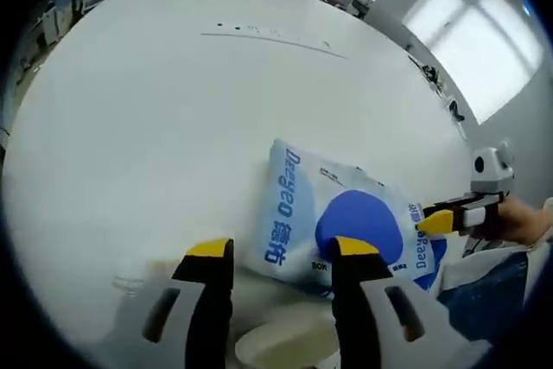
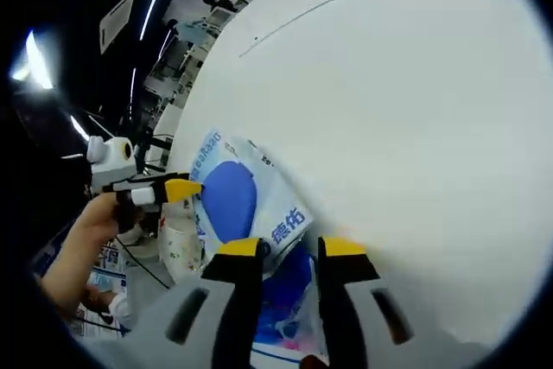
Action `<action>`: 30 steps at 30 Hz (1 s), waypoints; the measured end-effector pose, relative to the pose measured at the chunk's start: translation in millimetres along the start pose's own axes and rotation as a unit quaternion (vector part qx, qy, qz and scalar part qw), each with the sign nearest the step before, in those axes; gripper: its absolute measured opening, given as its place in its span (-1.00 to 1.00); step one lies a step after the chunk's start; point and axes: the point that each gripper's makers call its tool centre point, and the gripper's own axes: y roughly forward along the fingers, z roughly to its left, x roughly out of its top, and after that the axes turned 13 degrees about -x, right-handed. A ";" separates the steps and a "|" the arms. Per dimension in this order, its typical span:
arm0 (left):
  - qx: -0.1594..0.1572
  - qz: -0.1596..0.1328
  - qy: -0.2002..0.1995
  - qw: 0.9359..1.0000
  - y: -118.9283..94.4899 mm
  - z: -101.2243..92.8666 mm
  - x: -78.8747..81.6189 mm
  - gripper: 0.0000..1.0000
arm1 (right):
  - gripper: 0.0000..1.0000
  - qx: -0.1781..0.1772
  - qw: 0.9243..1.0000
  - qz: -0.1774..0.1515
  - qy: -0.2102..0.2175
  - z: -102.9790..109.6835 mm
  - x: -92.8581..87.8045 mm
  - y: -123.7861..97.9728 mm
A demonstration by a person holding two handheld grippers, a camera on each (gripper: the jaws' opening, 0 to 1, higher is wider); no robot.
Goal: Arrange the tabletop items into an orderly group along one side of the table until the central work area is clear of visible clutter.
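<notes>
Jaws on both your grippers stand apart, holding nothing: left gripper (image 1: pixel 283 248), right gripper (image 2: pixel 292 246). One blue-and-white packet (image 1: pixel 333 222) lies at the table (image 1: pixel 173 127) edge, about 5 o'clock in the left gripper view; a printed cup (image 2: pixel 180 239) stands beside it. You're mid-grouping, I judge; next, close on the packet's edge.

The pale blue packet (image 1: pixel 346 222) lying on the white surface (image 1: pixel 173 127) carries the brand word "Deeyeo" in blue letters along one edge, with blue Chinese characters beside it, seen in the left gripper view. "Deeyeo" appears again near its opposite edge. In the right gripper view the same packet (image 2: pixel 246 196) shows the Chinese characters; smaller print is unreadable.
</notes>
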 end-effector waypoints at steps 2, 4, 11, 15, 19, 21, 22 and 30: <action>0.007 -0.002 0.006 1.000 -0.3 1.5 0.7 -0.23 | -0.72 -0.001 1.000 -0.004 0.005 -0.7 1.9 0.1; 0.011 -0.004 0.008 1.000 -1.3 2.9 1.1 -0.27 | -0.74 -0.004 1.000 -0.008 0.011 -1.8 3.8 -0.1; 0.026 -0.014 0.011 1.000 -6.4 6.6 0.9 -0.55 | -0.86 -0.002 0.999 -0.023 0.027 -0.7 12.2 -2.9; 0.017 -0.037 0.013 0.999 -10.8 -1.4 9.2 -0.76 | -0.95 -0.010 0.998 -0.044 0.054 0.0 24.9 -10.1; 0.009 -0.067 0.001 0.998 -16.1 -7.2 20.7 -0.86 | -0.99 -0.011 0.995 -0.071 0.071 -1.6 40.6 -16.7; -0.004 -0.087 -0.013 0.996 -16.8 -12.9 27.1 -0.88 | -1.00 -0.011 0.992 -0.093 0.084 -2.3 51.7 -21.8; -0.005 -0.091 -0.013 0.996 -17.4 -14.2 28.6 -0.89 | -1.00 -0.009 0.991 -0.099 0.086 -1.7 56.3 -24.2; -0.018 -0.112 -0.017 0.993 -9.2 -31.4 40.0 -0.92 | -1.00 -0.010 0.985 -0.161 0.055 -3.9 100.7 -44.3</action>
